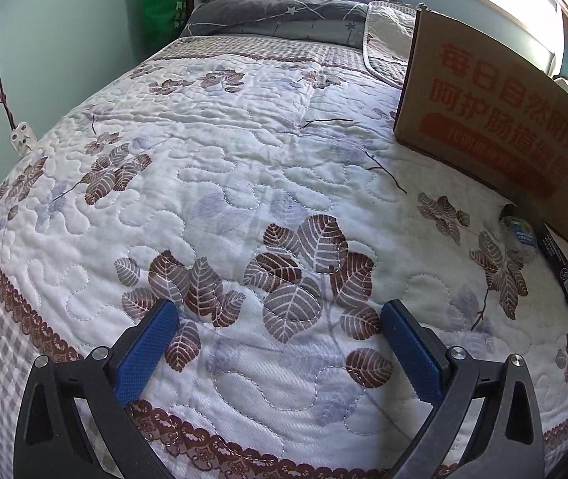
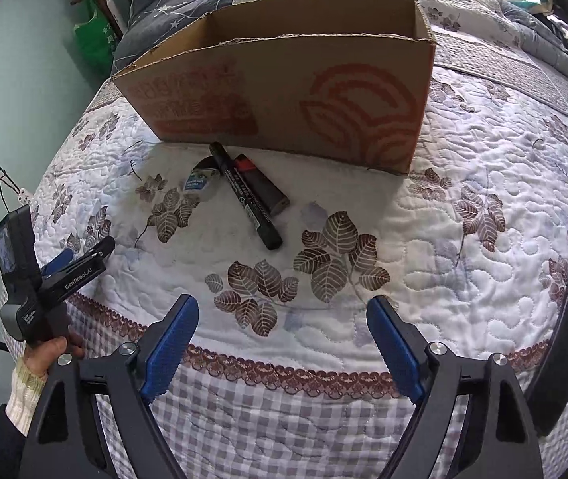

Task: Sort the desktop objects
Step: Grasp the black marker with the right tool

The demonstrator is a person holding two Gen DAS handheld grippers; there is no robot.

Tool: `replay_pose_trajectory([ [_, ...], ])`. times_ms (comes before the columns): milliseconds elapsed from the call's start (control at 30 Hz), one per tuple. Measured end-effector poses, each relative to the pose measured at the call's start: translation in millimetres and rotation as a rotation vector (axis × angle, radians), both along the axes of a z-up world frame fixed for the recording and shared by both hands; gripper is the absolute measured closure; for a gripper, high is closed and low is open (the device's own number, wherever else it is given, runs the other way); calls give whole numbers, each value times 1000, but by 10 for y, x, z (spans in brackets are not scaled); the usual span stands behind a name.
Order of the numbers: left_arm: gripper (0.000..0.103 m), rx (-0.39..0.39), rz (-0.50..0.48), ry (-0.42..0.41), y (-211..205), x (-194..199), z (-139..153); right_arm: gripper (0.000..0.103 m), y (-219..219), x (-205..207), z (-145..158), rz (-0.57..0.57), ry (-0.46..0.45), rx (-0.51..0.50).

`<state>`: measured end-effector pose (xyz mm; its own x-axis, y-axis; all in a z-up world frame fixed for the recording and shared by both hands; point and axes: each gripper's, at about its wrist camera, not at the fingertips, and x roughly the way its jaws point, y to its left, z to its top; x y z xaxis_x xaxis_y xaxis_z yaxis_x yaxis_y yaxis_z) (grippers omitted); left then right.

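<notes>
An open cardboard box (image 2: 284, 92) stands on the quilted bed; in the left wrist view its printed side (image 1: 499, 127) fills the right. In front of it lie a black marker (image 2: 244, 195), a black lighter with a red top (image 2: 262, 185) and a small clear bottle (image 2: 200, 181). The bottle (image 1: 519, 231) and marker (image 1: 561, 267) also show at the right of the left wrist view. My right gripper (image 2: 283, 301) is open and empty, well short of these items. My left gripper (image 1: 280, 307) is open over bare quilt, also seen at the bed's left edge (image 2: 84, 253).
Grey star-print bedding (image 1: 284, 8) lies at the head of the bed. A green bag (image 1: 162, 8) hangs by the wall, and a wall socket with cords (image 1: 22, 135) is at the left. A dark curved object (image 2: 563, 347) sits at the right edge. A hand (image 2: 44, 355) holds the left gripper.
</notes>
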<state>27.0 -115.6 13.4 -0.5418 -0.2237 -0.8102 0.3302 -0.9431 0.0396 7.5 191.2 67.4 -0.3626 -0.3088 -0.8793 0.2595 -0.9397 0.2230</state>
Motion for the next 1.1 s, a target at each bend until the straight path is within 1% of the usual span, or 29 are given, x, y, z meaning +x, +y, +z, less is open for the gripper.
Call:
replay_pose_trajectory([
  [33, 0, 0, 0, 0, 0, -2, -2, 25, -75, -71, -48, 13, 1, 9],
  [67, 0, -1, 0, 0, 5, -3, -2, 39, -159, -145, -105, 35, -5, 18],
  [100, 0, 0, 0, 0, 0, -2, -1, 47, -240, -222, -170, 57, -18, 24],
  [133, 0, -1, 0, 0, 0, -2, -2, 63, -316, -297, -231, 69, -32, 33],
  [167, 0, 0, 0, 0, 0, -2, -2, 73, -383, -364, -277, 76, -40, 42],
  [200, 0, 0, 0, 0, 1, -3, -1, 74, -451, -420, -301, 82, -34, 56],
  [267, 0, 0, 0, 0, 1, -4, -2, 76, -591, -514, -280, 111, 7, 81],
  [333, 0, -3, 0, -1, 7, -6, -7, 81, -752, -609, -250, 154, 32, 123],
  [400, 0, -3, 1, -1, 11, -10, -7, 82, -890, -696, -220, 188, 48, 151],
  [500, 0, -4, 1, -1, 14, -12, -8, 82, -1001, -847, -177, 208, 22, 125],
  [567, 0, -4, 1, -1, 11, -12, -7, 80, -1061, -919, -158, 216, 17, 118],
  [700, 0, -4, 1, -1, 14, -13, -8, 80, -1189, -1025, -266, 278, -9, 184],
  [733, 0, -3, 1, -1, 15, -13, -7, 79, -1192, -1024, -268, 290, 0, 188],
  [800, 0, -4, 1, 0, 15, -13, -8, 83, -1163, -985, -264, 308, -14, 158],
  [833, 0, -4, 1, 0, 12, -12, -8, 94, -1146, -937, -269, 327, -34, 131],
  [867, 0, -3, 1, 0, 8, -16, -9, 97, -1142, -870, -329, 348, -82, 135],
  [900, 0, -3, 1, -1, 10, -16, -9, 97, -1151, -764, -429, 375, -118, 184],
  [933, 0, -4, 1, 1, 8, -15, -2, 97, -1150, -614, -422, 413, -47, 216],
  [967, 0, -3, 1, 1, 8, -14, 2, 96, -1148, -495, -414, 455, -17, 246],
  [1000, 0, -3, 2, 1, 4, -17, 5, 96, -1123, -426, -400, 462, -10, 262],
  [1067, 0, -5, 2, 0, 1, -29, -9, 96, -1054, -395, -340, 446, -34, 225],
  [1100, 0, -5, 2, 0, -3, -34, -12, 96, -1025, -413, -294, 428, -32, 206],
])
